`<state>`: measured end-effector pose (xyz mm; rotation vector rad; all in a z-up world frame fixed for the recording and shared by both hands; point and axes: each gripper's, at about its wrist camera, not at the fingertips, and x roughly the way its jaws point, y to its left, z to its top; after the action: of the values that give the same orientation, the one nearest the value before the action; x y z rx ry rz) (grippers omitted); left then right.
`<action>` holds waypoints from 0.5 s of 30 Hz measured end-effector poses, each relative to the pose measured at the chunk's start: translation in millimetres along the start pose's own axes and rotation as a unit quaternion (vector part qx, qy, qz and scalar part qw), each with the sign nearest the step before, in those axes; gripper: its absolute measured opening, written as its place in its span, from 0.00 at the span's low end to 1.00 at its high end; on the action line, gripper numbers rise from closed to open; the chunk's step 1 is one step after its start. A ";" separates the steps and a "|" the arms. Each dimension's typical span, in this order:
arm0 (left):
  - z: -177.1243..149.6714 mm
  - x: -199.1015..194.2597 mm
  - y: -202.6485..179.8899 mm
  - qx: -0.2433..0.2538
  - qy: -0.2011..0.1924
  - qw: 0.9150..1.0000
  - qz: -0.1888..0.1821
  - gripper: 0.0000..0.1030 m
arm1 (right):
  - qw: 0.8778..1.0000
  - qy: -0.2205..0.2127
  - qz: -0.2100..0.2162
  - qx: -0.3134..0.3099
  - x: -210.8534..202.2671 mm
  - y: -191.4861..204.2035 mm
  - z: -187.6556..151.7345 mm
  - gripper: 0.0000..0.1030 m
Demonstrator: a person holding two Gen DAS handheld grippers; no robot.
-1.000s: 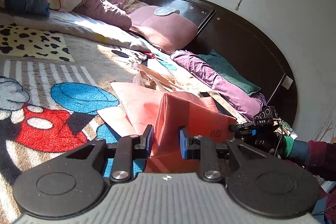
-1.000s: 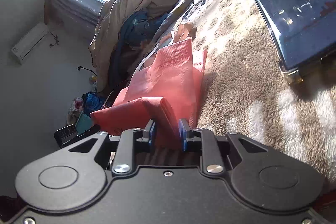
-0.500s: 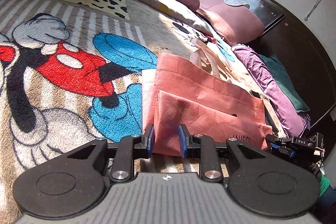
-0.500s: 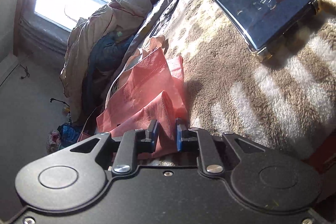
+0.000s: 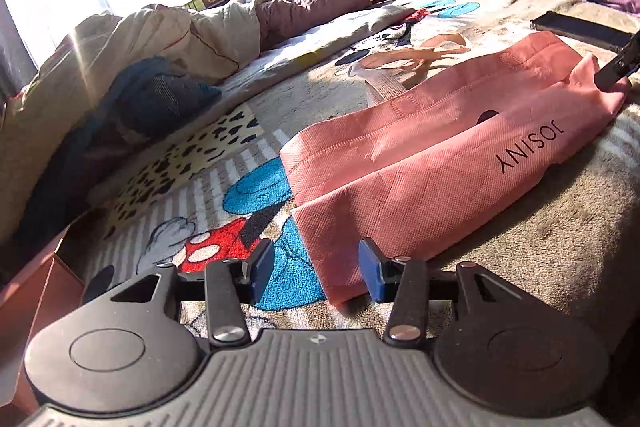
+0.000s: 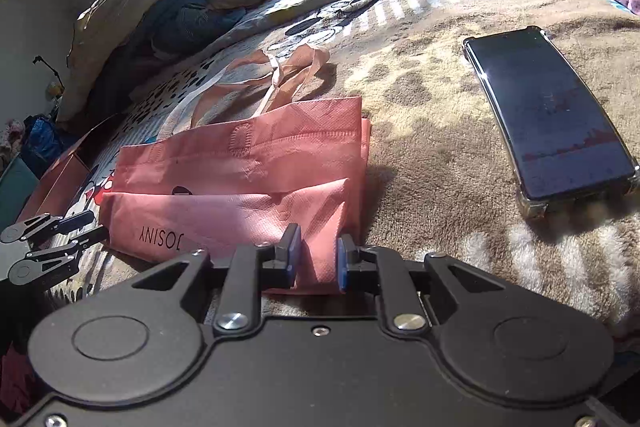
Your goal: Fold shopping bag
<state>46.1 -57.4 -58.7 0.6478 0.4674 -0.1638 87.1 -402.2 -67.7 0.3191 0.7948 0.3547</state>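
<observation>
The pink shopping bag (image 5: 440,155) lay on the cartoon-print blanket (image 5: 224,211) with its lower part already folded up over the upper, printed lettering outward, and its handles (image 6: 276,71) trailing loose toward twelve o'clock in the right wrist view. The main risk was that the fold would spring open: the stiff fabric looked lightly creased at best, and the left gripper (image 5: 316,271) had just been opening, its jaws now spread and no longer pressing the near corner of the bag, which sat between them hard by the pad at three o'clock. If the right side let go as well, the flap could lift and the edges slide out of line. The right gripper (image 6: 318,261) had its jaws drawn close with the bag's other corner between them; the pads seemed to pinch the cloth, though a sliver of gap on each side left that uncertain. A second hazard was the loose handles, which could get caught under the next fold and bulk it up. A dark phone (image 6: 552,123) lay at about two o'clock from the right gripper, well apart from the bag, so a wide sweep might nudge it.
</observation>
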 end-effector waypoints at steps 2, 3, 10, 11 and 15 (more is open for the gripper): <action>6.3 -8.7 -10.6 0.012 -0.042 0.999 0.002 0.44 | 1.000 -0.004 -0.005 -0.004 -0.3 1.5 -2.5 0.13; 10.6 -12.0 -14.5 0.000 -0.058 0.998 -0.020 0.44 | 1.000 -0.007 -0.007 -0.005 -1.6 2.7 -4.3 0.13; 28.1 13.7 -37.8 -0.117 -0.074 0.980 -0.140 0.44 | 1.000 -0.018 -0.014 -0.008 -5.3 6.1 -8.3 0.15; 28.5 21.9 -37.9 -0.133 -0.057 0.978 -0.149 0.45 | 1.000 -0.019 -0.014 -0.013 -6.0 6.7 -9.1 0.16; 30.0 37.9 -38.3 -0.150 -0.013 0.974 -0.169 0.45 | 0.999 -0.024 -0.015 -0.026 -9.9 6.6 -11.9 0.17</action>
<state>79.5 -106.2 -76.2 0.2660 0.5616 -0.4158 70.7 -398.8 -66.6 0.2654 0.7405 0.3370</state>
